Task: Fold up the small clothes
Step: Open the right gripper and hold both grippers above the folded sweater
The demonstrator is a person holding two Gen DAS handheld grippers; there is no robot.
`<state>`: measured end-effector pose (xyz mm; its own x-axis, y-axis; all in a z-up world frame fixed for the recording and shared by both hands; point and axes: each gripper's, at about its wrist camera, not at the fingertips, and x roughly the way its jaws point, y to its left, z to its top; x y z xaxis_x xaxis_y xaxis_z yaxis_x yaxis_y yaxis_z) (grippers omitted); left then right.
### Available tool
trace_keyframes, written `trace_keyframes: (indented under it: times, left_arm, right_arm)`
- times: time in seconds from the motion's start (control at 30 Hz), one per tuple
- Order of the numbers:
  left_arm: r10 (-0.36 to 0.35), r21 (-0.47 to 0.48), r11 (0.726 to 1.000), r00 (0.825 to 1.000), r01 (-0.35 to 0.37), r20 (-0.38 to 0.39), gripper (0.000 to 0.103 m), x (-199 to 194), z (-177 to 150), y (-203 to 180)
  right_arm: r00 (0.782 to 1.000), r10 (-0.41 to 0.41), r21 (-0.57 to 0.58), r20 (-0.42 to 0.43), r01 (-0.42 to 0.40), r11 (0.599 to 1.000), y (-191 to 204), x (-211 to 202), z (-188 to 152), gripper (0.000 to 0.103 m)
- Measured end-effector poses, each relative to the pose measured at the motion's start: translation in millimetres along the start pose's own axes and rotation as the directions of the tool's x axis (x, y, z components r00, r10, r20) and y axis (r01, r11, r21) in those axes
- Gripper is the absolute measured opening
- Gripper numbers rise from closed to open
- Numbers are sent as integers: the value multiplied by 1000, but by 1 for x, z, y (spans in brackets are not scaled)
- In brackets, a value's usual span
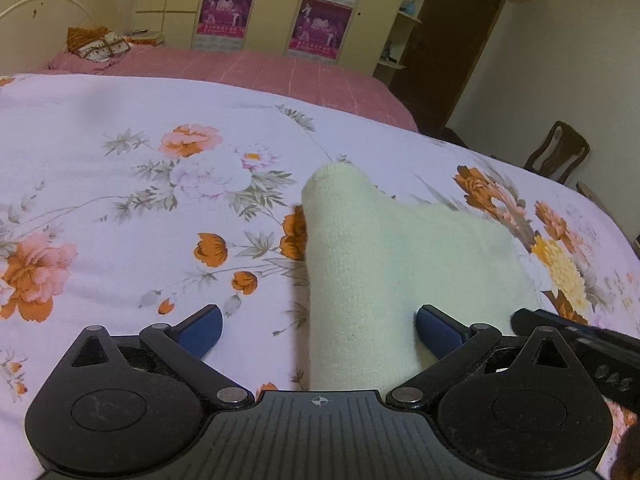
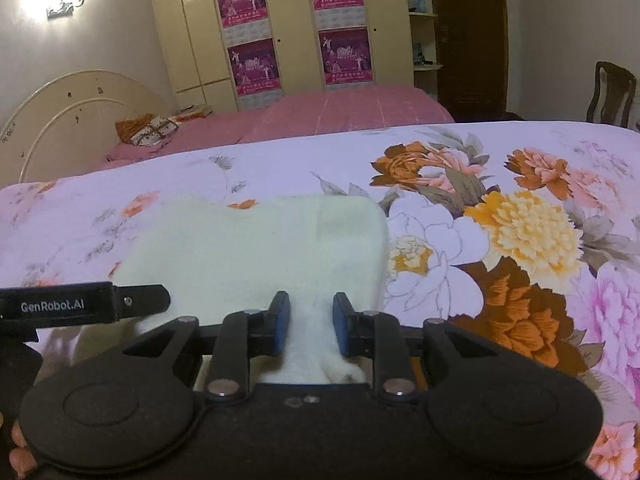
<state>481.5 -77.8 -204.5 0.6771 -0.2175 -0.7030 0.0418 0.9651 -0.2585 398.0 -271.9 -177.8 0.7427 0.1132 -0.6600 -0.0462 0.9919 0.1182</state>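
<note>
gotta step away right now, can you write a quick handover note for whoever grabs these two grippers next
Left gripper: jaws wide open, straddling the near end of the cream garment; pads not pressing it.
Right gripper: jaws narrow, closed on a bunched bit of the garment's near edge.
Garment lies on the floral bedsheet, mostly flat, with one leg or sleeve stretching away from the left gripper. The left gripper's finger shows at the left edge of the right wrist view, so the two sit close together.
Done: near edge gripped on the right side only.
Left: close the left gripper on the cloth, then probably lift and fold it over; no neat fold visible yet.
</note>
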Motion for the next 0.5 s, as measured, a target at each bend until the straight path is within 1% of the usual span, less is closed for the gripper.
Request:
trace_keyframes:
  times: [0.03,0.07,0.1,0.23,0.4,0.5]
  left_arm:
    - [0,-3,1000,1000,0,-4,102,-2,0,0]
    - [-2,-3,1000,1000,1,-4,102,-6,-1,0]
    - [-3,3,1000,1000,3,-2,102,-9,-2,-2]
    - [-7,31,999,1000,7,9,102,-22,-12,-5]
    - [-17,45,999,1000,18,-3,102,-29,-23,-7]
    - [-15,53,998,1000,16,-12,102,-31,-26,-7]
  right_arm:
    - [1000,0,11,-4,0,1000,1,-4,3,24]
    - [1000,11,26,3,-11,1000,1,-11,3,26]
    - [1000,21,38,17,-22,999,2,-19,3,26]
    - [999,27,17,35,-27,999,10,-41,-7,26]
    - [1000,2,-3,12,-2,1000,14,-42,-24,25]
    - [1000,-29,-36,8,29,999,18,-38,-27,25]
